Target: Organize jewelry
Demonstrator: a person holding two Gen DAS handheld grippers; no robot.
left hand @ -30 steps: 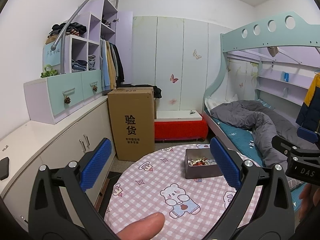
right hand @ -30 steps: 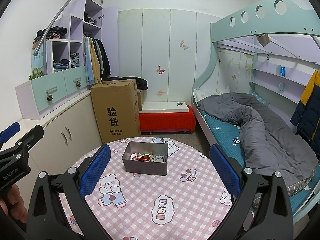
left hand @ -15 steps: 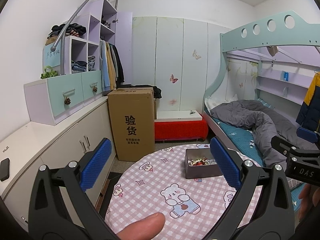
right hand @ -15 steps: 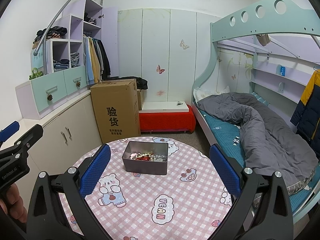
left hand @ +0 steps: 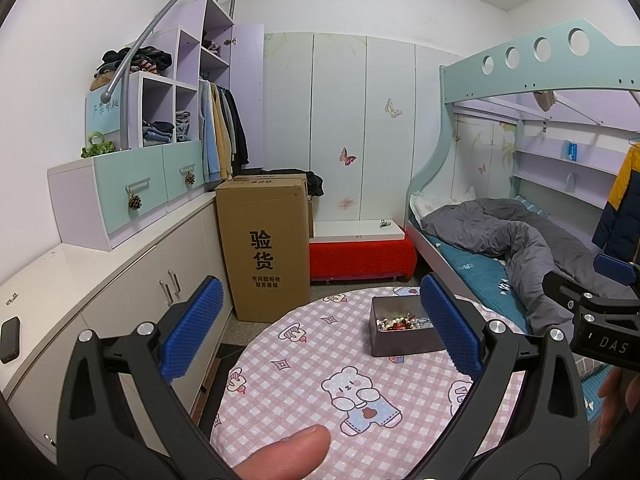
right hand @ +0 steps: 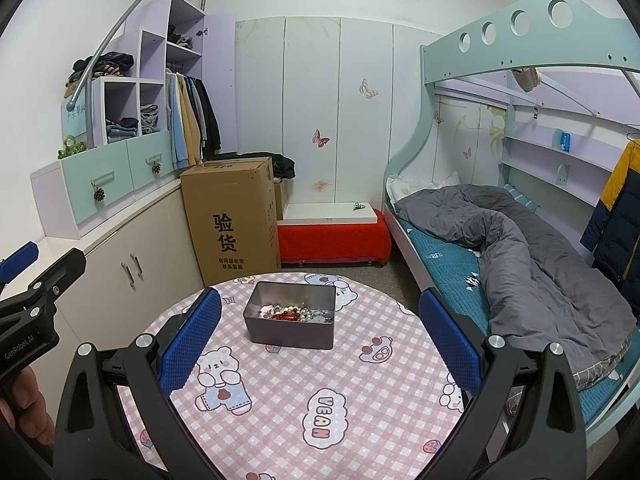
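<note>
squarely on the table [right hand: 360,400], gray tin [right hand: 292,330], long axis left-right

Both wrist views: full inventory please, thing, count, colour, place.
table: 1, round, pink checked cloth, foreground
tin: 1, grey, open, on table, far half
jewelry: mixed pile, red and pearly, inside tin
cardboard box: 1, brown, on floor beyond table
bench: 1, red with white top, by back wall
bunk bed: 1, teal frame, right
duvet: 1, grey, on lower bunk
phone: 1, black, on left counter
left gripper: 1, black, blue pads, jaws open, empty
right gripper: 1, black, blue pads, jaws open, empty
</note>
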